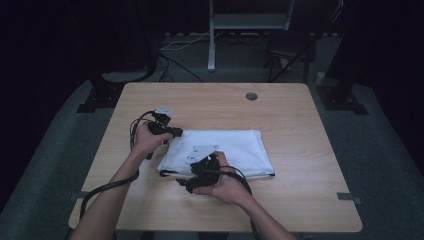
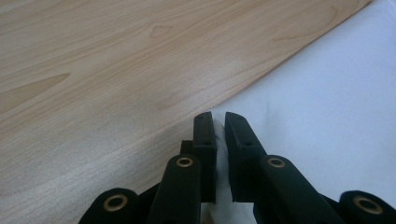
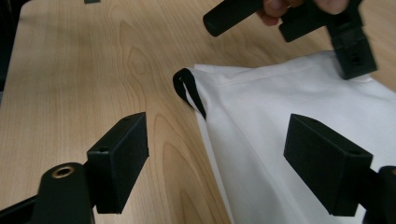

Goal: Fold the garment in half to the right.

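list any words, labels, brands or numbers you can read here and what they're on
None: no readable text anywhere.
The white folded cloth, the wooden table, the left gripper and the right gripper carry no print, label or number.

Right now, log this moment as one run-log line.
left gripper: shut on white cloth corner | right gripper: open, above cloth's near edge by black loop | table: cloth lies folded

Dim, dark-edged high view — gripper views brighter, soft up close.
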`<state>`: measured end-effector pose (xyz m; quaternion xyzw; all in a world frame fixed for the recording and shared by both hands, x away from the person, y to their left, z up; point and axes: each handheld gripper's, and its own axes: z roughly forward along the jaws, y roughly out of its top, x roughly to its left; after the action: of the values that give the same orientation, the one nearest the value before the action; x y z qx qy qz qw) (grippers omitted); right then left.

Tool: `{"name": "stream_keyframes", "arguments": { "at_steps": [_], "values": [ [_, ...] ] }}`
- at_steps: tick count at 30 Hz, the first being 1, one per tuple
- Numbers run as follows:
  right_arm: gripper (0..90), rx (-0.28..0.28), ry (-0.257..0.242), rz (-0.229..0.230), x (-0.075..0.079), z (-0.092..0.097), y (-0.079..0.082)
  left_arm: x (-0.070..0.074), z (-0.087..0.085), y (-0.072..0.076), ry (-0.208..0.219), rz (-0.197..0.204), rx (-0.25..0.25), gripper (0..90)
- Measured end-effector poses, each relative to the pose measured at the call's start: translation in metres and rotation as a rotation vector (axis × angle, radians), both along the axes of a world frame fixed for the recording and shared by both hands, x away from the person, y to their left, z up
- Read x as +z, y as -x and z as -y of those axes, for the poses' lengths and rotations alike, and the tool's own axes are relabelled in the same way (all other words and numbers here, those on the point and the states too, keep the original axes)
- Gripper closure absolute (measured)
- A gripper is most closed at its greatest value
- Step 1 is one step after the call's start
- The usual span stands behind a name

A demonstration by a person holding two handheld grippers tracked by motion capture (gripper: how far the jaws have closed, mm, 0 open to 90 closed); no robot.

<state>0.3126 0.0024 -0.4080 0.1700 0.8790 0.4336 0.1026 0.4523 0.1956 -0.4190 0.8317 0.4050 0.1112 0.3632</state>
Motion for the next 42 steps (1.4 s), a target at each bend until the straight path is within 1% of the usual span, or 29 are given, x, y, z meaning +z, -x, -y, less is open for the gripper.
{"name": "stream_keyframes", "arguments": {
  "at_steps": [2, 4, 6, 7, 8, 12, 14, 20, 25, 27, 32, 35, 38, 41, 42],
  "values": [
    [22.2, 0.014, 0.012, -0.002, -0.003, -0.005, -0.001, 0.001, -0.001, 0.001, 0.004, 0.006, 0.003, 83.5],
    [23.0, 0.014, 0.027, 0.001, -0.005, -0.01, -0.003, 0.002, -0.001, 0.001, 0.01, 0.008, -0.004, 83.3],
    [23.6, 0.017, 0.035, -0.003, -0.007, -0.014, -0.005, 0.001, -0.001, 0.001, 0.009, 0.006, -0.005, 83.3],
    [23.8, 0.02, 0.039, -0.001, -0.008, -0.015, -0.006, 0.001, -0.001, 0.001, 0.001, 0.004, -0.005, 83.3],
    [23.9, 0.02, 0.044, -0.001, -0.008, -0.017, -0.006, 0.001, 0.0, 0.001, 0.008, 0.003, -0.003, 83.3],
    [25.2, 0.027, 0.063, 0.012, -0.009, -0.026, -0.008, -0.001, 0.0, 0.0, -0.012, 0.005, -0.008, 83.3],
    [25.7, 0.032, 0.076, 0.022, -0.01, -0.032, -0.01, -0.001, 0.001, 0.0, -0.012, 0.003, -0.006, 83.3],
    [26.1, 0.032, 0.088, 0.015, -0.014, -0.041, -0.014, -0.001, 0.0, -0.001, -0.01, 0.009, -0.01, 83.1],
    [26.5, 0.032, 0.098, 0.01, -0.018, -0.045, -0.017, -0.002, -0.001, -0.001, -0.011, 0.008, -0.01, 82.7],
    [26.7, 0.031, 0.1, 0.007, -0.019, -0.045, -0.018, -0.002, -0.001, -0.001, -0.012, 0.014, -0.012, 82.5],
    [29.1, 0.026, 0.108, 0.01, -0.019, -0.045, -0.02, -0.002, 0.0, -0.001, -0.015, 0.012, -0.014, 82.4],
    [31.8, 0.029, 0.128, 0.02, -0.022, -0.047, -0.022, -0.003, -0.001, -0.001, -0.012, 0.008, -0.014, 82.2],
    [34.3, 0.029, 0.133, 0.023, -0.023, -0.049, -0.024, -0.003, 0.0, -0.001, -0.013, 0.008, -0.013, 82.1],
    [38.7, 0.038, 0.146, 0.032, -0.024, -0.052, -0.025, -0.004, 0.0, -0.002, -0.003, 0.004, -0.009, 81.7],
    [40.5, 0.043, 0.155, 0.035, -0.024, -0.054, -0.025, -0.004, -0.001, -0.002, -0.006, 0.004, -0.013, 81.6]
  ]
}}
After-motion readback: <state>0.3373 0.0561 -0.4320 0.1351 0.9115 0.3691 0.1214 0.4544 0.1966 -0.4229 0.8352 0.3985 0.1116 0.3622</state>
